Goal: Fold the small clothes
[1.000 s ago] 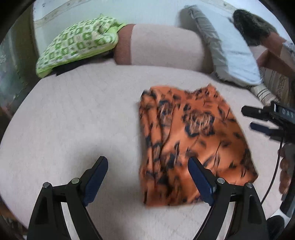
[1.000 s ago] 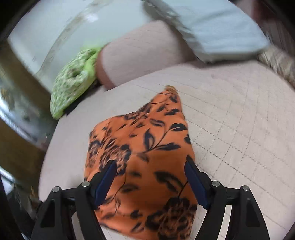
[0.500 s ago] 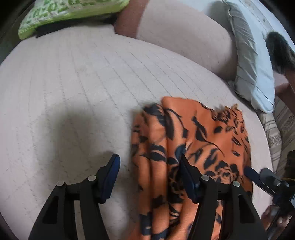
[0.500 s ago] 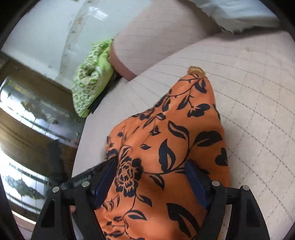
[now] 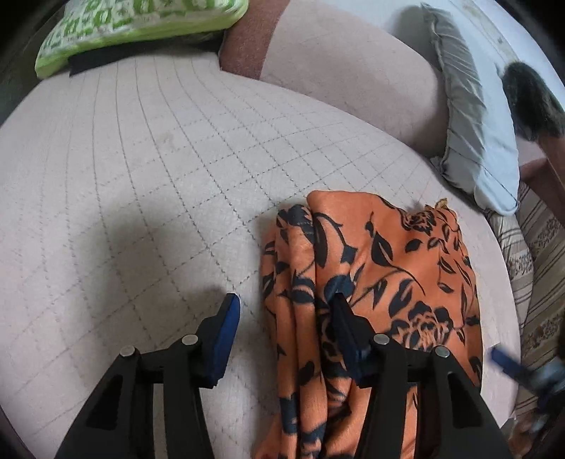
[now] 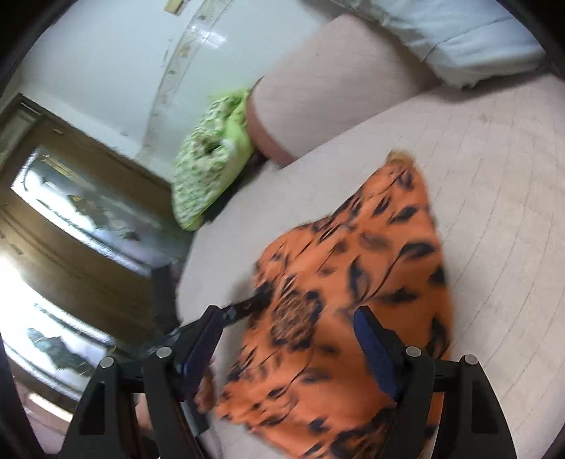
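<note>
An orange garment with a black flower print (image 5: 381, 268) lies folded on the pink quilted cushion (image 5: 141, 197). My left gripper (image 5: 286, 303) points down at the garment's left folded edge, and its jaws are closing. Its right finger rests on top of the cloth and its left finger stands over bare cushion, so the edge lies between them unpinched. In the right wrist view the garment (image 6: 370, 268) is blurred. My right gripper (image 6: 286, 321) hangs open over its near end, and its blue finger shows as a blur (image 5: 505, 363). The left gripper's dark finger (image 6: 247, 303) shows at the cloth's left side.
A green patterned cushion (image 5: 134, 24) and a pink bolster (image 5: 346, 70) line the back. A pale grey pillow (image 5: 473, 123) and a dark furry thing (image 5: 529, 95) sit at the back right. Striped fabric (image 5: 540, 264) borders the right. A wooden glass-fronted cabinet (image 6: 70, 219) stands left.
My left gripper has come in low over the garment's left edge and its jaws have narrowed. The right wrist view has swung and blurred, with its gripper still open over the cloth.
</note>
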A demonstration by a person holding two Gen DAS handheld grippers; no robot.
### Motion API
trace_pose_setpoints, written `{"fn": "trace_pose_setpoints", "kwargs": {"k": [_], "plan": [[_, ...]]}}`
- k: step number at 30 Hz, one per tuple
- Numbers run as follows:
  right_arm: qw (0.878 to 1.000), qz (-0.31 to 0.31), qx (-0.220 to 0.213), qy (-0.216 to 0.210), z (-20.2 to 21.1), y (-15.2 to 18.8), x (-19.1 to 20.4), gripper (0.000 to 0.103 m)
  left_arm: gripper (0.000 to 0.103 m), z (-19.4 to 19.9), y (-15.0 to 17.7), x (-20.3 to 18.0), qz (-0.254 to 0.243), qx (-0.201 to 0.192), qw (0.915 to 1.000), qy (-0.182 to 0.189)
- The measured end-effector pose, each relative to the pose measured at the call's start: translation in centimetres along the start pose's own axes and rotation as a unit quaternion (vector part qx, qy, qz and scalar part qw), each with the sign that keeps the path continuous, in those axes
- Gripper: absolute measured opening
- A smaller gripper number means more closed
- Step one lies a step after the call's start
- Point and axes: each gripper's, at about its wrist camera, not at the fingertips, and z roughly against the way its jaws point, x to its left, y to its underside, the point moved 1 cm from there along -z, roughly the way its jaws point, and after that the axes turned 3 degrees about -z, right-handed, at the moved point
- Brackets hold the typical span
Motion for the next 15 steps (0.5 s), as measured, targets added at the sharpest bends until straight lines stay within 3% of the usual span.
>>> {"fn": "trace_pose_setpoints", "kwargs": {"k": [3,8,10,11,12,15], "plan": [[0.995,-0.001,0.073,0.068,-2.9,1.7,-2.1,0.08,0.055,3.2,1.2,-0.7,0.0,-0.013,0.9997,0.021],[1.0,-0.026,0.014,0.009,0.0,2.0,-1.6,0.08,0.055,6.3,5.3,-3.8,-0.093,-0.022,0.9951,0.024],[1.0,-0.015,0.009,0.007,0.9,2.6,-0.9,0.08,0.055,5.3,6.7,-3.6,-0.108,-0.014,0.9938,-0.02],[1.0,-0.014,0.014,-0.001,1.1,3.0,-0.8,0.08,0.056,4.1,7.4,-2.8,-0.101,0.005,0.9941,-0.039],[1.0,-0.013,0.026,-0.006,0.9,3.7,-0.9,0.08,0.056,3.4,7.7,-2.0,-0.083,0.015,0.996,-0.028],[0.997,-0.027,0.059,0.036,-0.8,4.8,-2.4,0.08,0.059,4.1,7.6,0.0,-0.029,0.012,0.9994,0.012]]}}
